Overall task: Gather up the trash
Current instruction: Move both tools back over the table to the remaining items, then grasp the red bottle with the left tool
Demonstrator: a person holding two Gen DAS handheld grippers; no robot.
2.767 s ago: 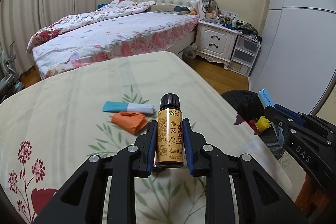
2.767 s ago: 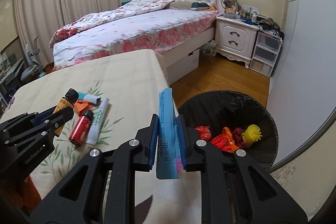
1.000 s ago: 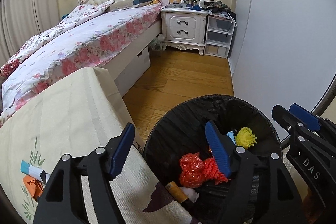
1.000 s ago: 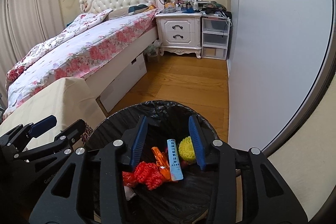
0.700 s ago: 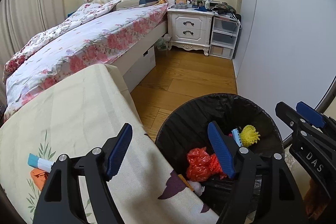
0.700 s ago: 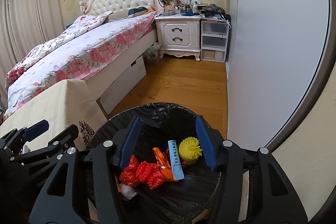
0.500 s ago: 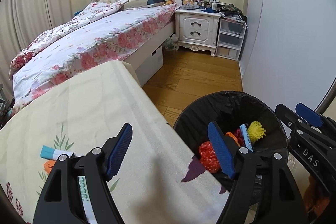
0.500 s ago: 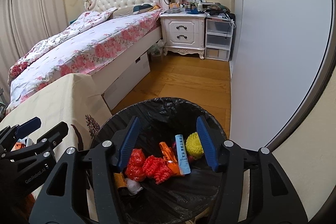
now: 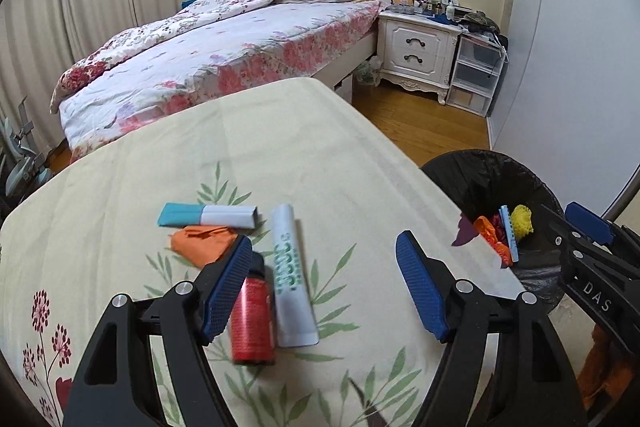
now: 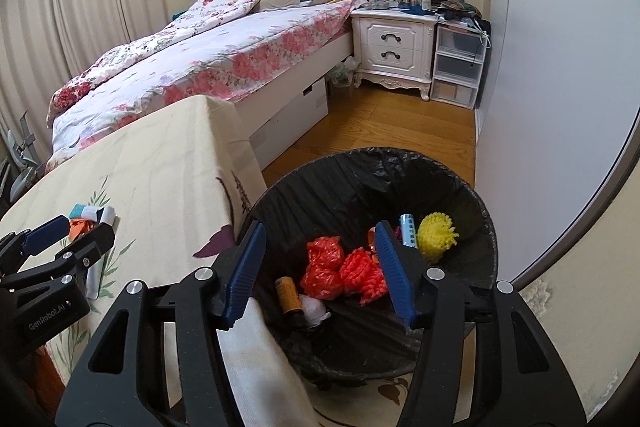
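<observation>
Four pieces of trash lie on the tablecloth [image 9: 120,187]: red bottle [image 9: 252,323], white tube [image 9: 290,275], orange wrapper [image 9: 202,245], blue-white packet [image 9: 208,215]; left gripper [image 9: 324,287] hangs over them, jaws apart, empty. Right gripper [image 10: 318,267] hangs over the bin [image 10: 340,179], jaws apart, empty. Bottle likely rigid, slick; best clamped across its body; tube probably soft.

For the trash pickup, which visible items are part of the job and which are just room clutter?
Job items: red bottle, white tube, orange wrapper, teal-and-white packet, all on the tablecloth; black-lined trash bin already holding an amber bottle; left gripper and right gripper, both open and empty.

Just lying about: bed, nightstand, plastic drawers.
</observation>
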